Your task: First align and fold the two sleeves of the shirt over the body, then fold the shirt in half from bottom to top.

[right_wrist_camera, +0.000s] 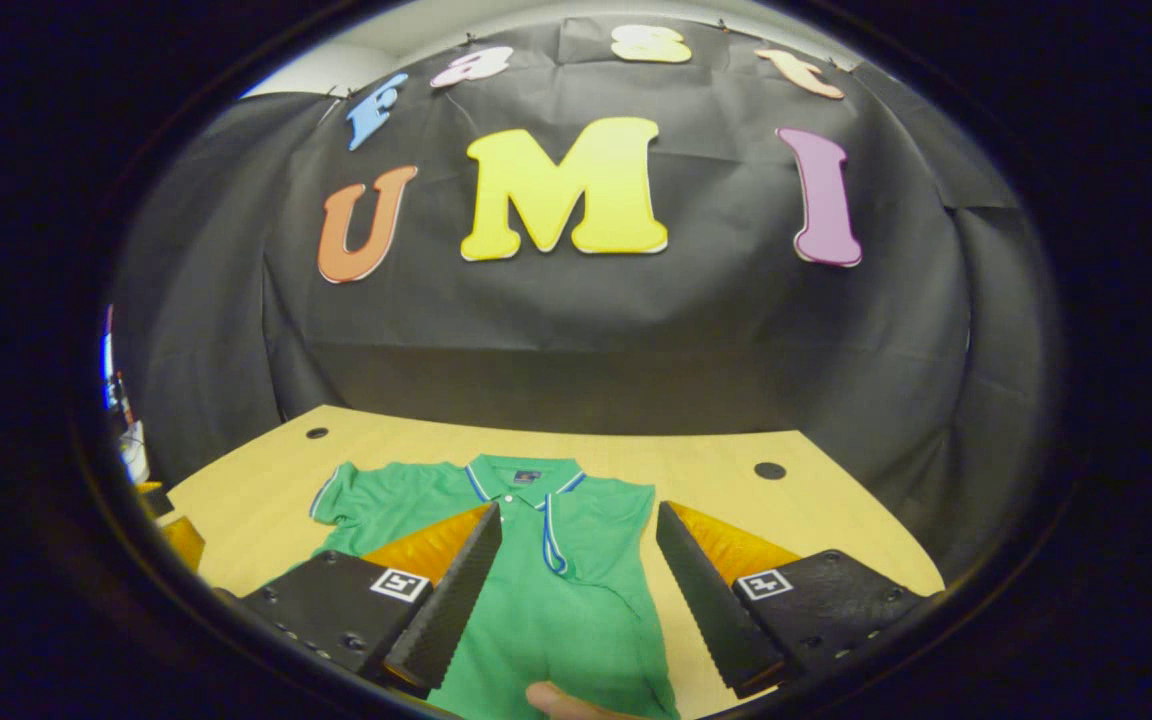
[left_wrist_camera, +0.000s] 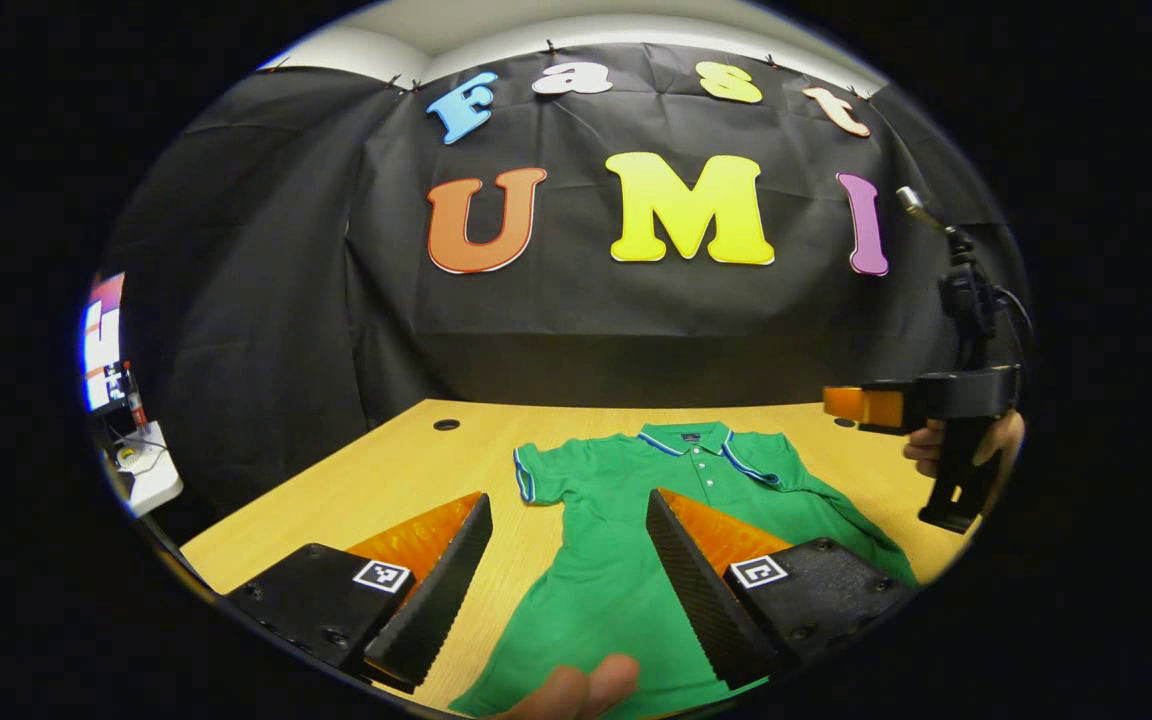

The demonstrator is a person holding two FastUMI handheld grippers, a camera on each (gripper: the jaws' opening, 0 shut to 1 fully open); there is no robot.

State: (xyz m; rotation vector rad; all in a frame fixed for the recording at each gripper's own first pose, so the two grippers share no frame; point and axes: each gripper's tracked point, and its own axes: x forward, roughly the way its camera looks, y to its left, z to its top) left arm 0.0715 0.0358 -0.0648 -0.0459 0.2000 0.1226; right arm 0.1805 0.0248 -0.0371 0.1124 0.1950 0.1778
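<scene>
A green polo shirt (left_wrist_camera: 616, 560) lies flat, front up, on the wooden table (left_wrist_camera: 356, 490), collar (left_wrist_camera: 686, 437) toward the far wall. One short sleeve (left_wrist_camera: 528, 474) sticks out to the left. In the right gripper view the shirt (right_wrist_camera: 556, 610) shows that sleeve (right_wrist_camera: 331, 497) spread out, and its right side ends in a straight edge. My left gripper (left_wrist_camera: 568, 500) hovers open over the shirt's left half, holding nothing. My right gripper (right_wrist_camera: 578, 510) is open above the chest and right side. In the left gripper view the right gripper (left_wrist_camera: 866, 405) hangs above the table's right end, held by a hand (left_wrist_camera: 926, 450).
A fingertip (left_wrist_camera: 576, 690) pokes in at the bottom, over the shirt. Cable holes (left_wrist_camera: 446, 424) (right_wrist_camera: 769, 470) sit near the table's far corners. A white box with cables (left_wrist_camera: 141, 470) and a lit screen (left_wrist_camera: 101, 340) stand off the table's left side.
</scene>
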